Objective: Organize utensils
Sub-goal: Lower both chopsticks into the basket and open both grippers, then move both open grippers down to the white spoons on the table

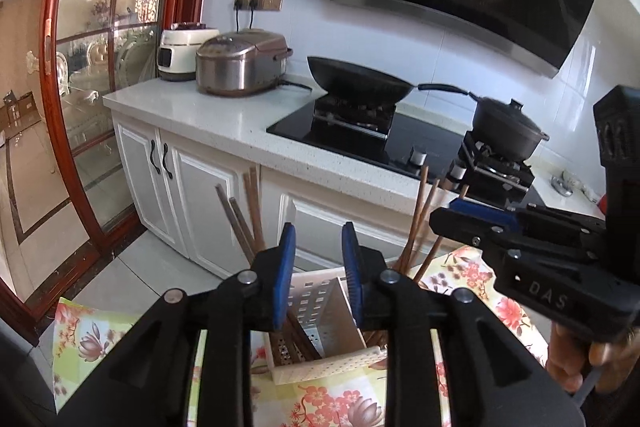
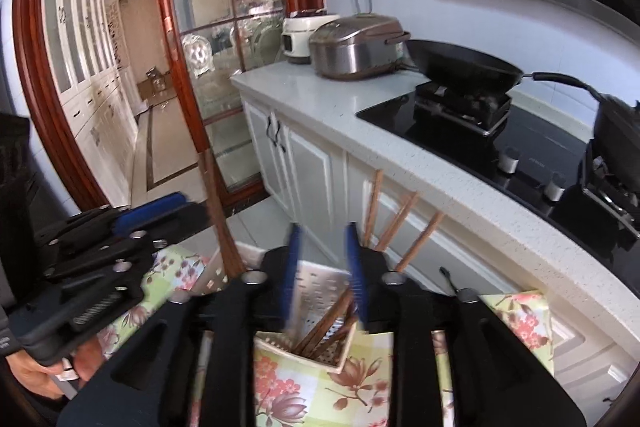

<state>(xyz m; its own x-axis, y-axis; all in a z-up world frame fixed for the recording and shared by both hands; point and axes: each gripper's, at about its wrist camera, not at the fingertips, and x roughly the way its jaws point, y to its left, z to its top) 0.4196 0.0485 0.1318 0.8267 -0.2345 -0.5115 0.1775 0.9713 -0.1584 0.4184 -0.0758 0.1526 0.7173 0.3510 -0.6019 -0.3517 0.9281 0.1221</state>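
Both hand-held grippers, left [image 1: 319,267] and right [image 2: 324,267], hang open and empty over the holder [image 1: 320,307] on the floral desk [image 1: 328,399]; chopsticks [image 1: 420,223] stand inside it.

The right gripper [image 2: 322,263] hung with jaws apart over a perforated utensil holder [image 2: 320,285] on a floral tablecloth [image 2: 288,383]. Wooden chopsticks [image 2: 326,325] leaned inside the holder. The left gripper [image 2: 154,213] was at the left edge.
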